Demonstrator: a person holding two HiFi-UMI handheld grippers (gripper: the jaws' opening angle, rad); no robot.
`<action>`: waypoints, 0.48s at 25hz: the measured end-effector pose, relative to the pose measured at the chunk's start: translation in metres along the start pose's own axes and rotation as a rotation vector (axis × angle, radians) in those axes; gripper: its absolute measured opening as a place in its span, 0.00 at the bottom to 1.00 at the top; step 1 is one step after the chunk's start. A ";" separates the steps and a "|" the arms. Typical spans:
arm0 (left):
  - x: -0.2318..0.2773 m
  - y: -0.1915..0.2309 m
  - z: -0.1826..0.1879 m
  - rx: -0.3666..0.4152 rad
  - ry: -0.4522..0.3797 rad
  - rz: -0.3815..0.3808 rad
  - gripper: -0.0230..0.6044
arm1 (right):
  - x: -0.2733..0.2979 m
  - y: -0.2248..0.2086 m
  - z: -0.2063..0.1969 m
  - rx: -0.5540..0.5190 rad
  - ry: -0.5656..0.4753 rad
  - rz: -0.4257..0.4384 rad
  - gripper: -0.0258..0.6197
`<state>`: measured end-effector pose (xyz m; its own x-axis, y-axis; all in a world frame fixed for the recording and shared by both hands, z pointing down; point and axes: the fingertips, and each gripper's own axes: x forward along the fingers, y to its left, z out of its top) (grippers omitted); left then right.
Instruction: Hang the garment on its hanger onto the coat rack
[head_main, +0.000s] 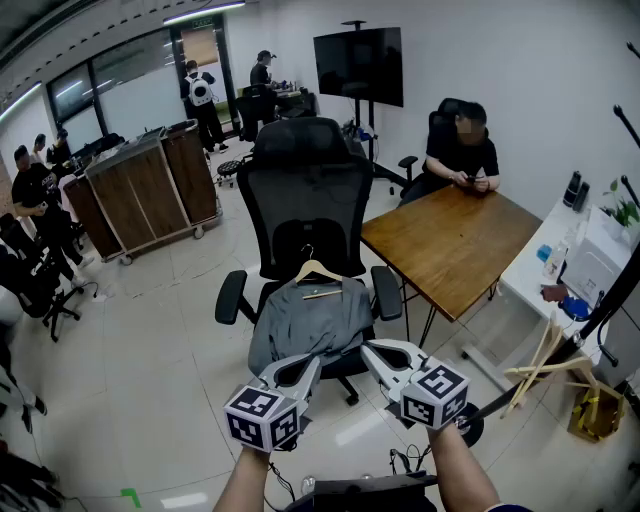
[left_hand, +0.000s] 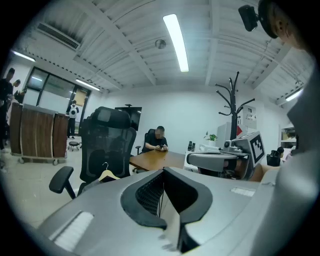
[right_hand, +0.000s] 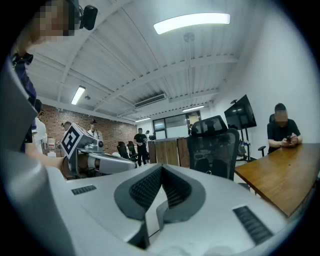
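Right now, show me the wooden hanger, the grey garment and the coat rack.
wooden hanger (head_main: 317, 267): head view, on its neck just below the hook.
grey garment (head_main: 308, 322): head view, middle of the draped cloth.
coat rack (left_hand: 233, 110): left gripper view, on its upright black pole.

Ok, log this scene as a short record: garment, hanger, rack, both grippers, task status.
garment: grey, on its hanger, lying on the chair seat
hanger: wooden, hook towards the chair back
coat rack: black, right of the table, upper hooks bare
left gripper: shut, empty, just short of the garment
right gripper: shut, empty, beside the left one
task status: garment not yet picked up
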<state>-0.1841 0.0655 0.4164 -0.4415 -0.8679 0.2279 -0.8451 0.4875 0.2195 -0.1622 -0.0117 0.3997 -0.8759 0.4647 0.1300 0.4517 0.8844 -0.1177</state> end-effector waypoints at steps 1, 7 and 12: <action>0.004 -0.001 -0.001 -0.002 0.000 0.002 0.01 | -0.002 -0.004 -0.002 0.000 0.003 -0.001 0.04; 0.023 0.003 -0.002 0.004 0.000 0.046 0.01 | -0.007 -0.031 -0.006 0.011 -0.002 0.015 0.04; 0.041 0.016 -0.007 0.003 0.027 0.048 0.01 | 0.010 -0.047 -0.014 0.010 0.021 0.021 0.04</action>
<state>-0.2131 0.0387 0.4359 -0.4732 -0.8405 0.2640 -0.8241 0.5283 0.2046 -0.1902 -0.0483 0.4203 -0.8627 0.4837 0.1478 0.4679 0.8742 -0.1300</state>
